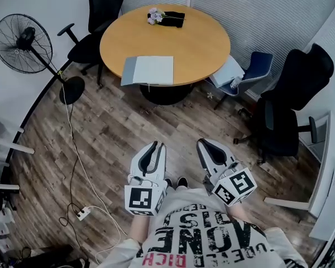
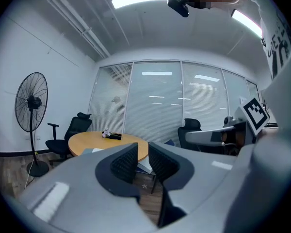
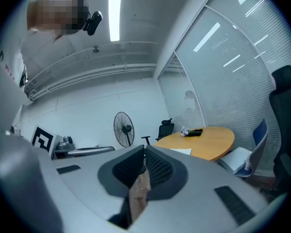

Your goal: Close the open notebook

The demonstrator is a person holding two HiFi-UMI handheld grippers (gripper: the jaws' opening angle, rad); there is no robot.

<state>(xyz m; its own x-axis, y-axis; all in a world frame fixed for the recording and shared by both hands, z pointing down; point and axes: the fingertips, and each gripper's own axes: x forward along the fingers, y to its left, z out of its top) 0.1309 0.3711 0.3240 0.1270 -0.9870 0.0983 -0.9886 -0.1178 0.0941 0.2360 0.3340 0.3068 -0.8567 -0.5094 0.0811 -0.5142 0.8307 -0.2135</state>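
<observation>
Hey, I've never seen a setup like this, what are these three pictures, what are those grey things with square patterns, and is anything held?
No robot here: a person holds two jawed tools, called grippers. The head view looks down on the left gripper and right gripper; the patterned cubes belong to them. The other two pictures come from cameras riding on each gripper, looking along its jaws. Ahead, a round table carries an open notebook and some flowers. Nothing is held: the left jaws stand slightly apart, the right together.

round table (image 1: pixel 201 49) | open notebook (image 1: pixel 151 70) near edge | possibly flowers (image 1: pixel 154 17) far side
</observation>
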